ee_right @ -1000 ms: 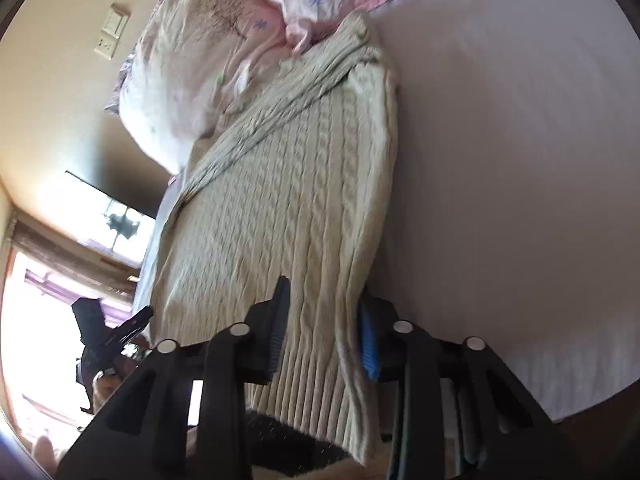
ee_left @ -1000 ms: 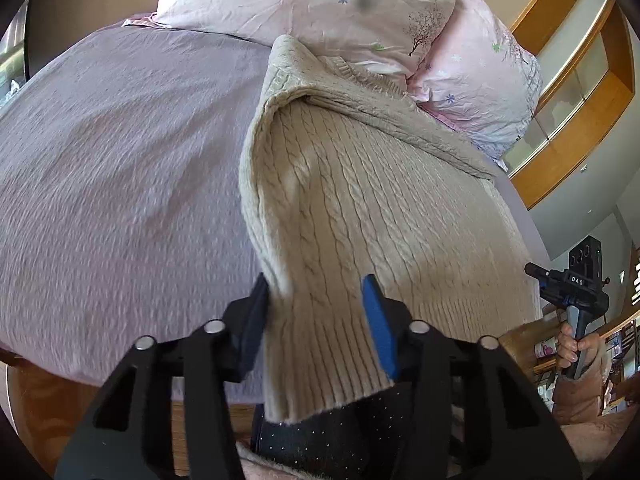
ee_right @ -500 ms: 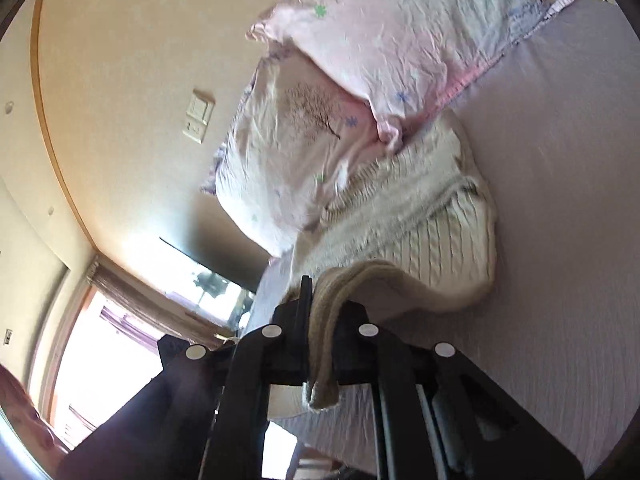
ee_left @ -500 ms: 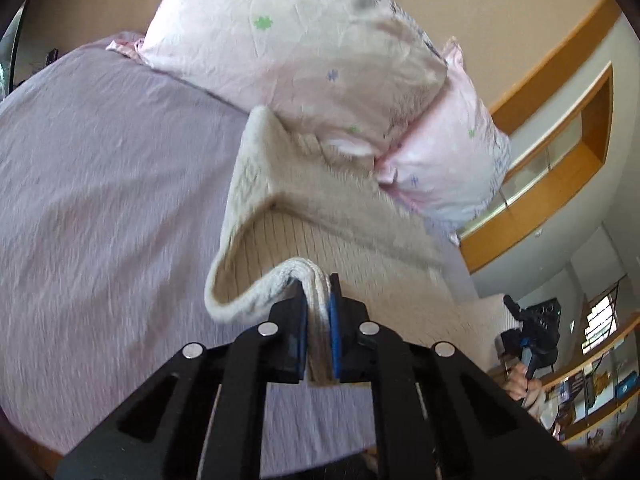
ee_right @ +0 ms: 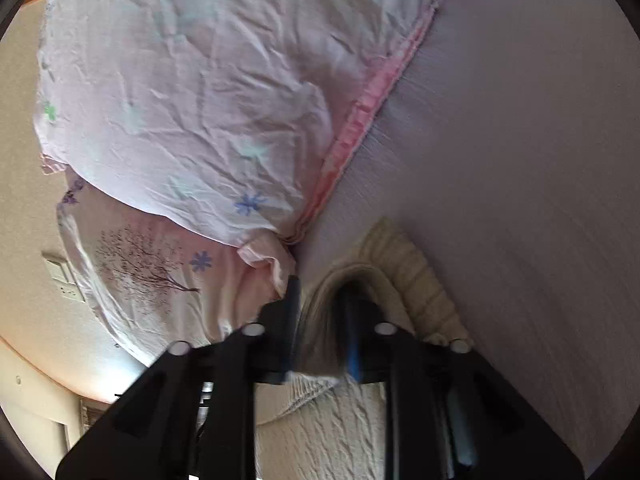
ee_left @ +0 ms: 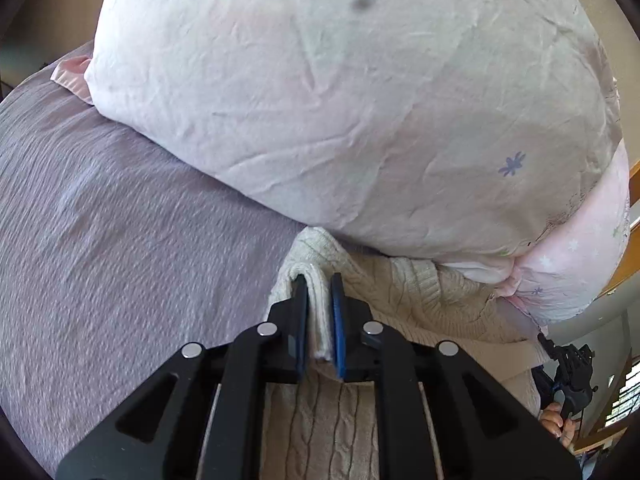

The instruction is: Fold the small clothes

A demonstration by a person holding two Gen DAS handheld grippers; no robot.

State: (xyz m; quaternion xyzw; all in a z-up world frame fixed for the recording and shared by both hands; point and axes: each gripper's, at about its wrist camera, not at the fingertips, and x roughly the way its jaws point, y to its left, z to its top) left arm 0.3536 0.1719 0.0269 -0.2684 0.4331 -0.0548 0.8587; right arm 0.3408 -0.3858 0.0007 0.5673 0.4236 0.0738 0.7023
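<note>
A cream cable-knit sweater (ee_left: 404, 300) lies on the purple bedspread (ee_left: 120, 240), its top end against the pillows. My left gripper (ee_left: 319, 284) is shut on the sweater's ribbed hem, carried over the garment up near the pillow. In the right wrist view my right gripper (ee_right: 320, 300) is shut on the other hem corner of the sweater (ee_right: 416, 280), blurred by motion, close to the pillows. The folded-over body lies under both grippers.
Two pale pink floral pillows (ee_left: 340, 100) fill the far side, also in the right wrist view (ee_right: 192, 100). The bedspread (ee_right: 520, 160) stretches to the right there. A wall switch (ee_right: 60, 276) and wooden shelving (ee_left: 628, 256) are beyond the bed.
Both grippers closed on the hem at the bed's near edge, lifted it and carried it forward over the sweater to the pillows, folding it in half.
</note>
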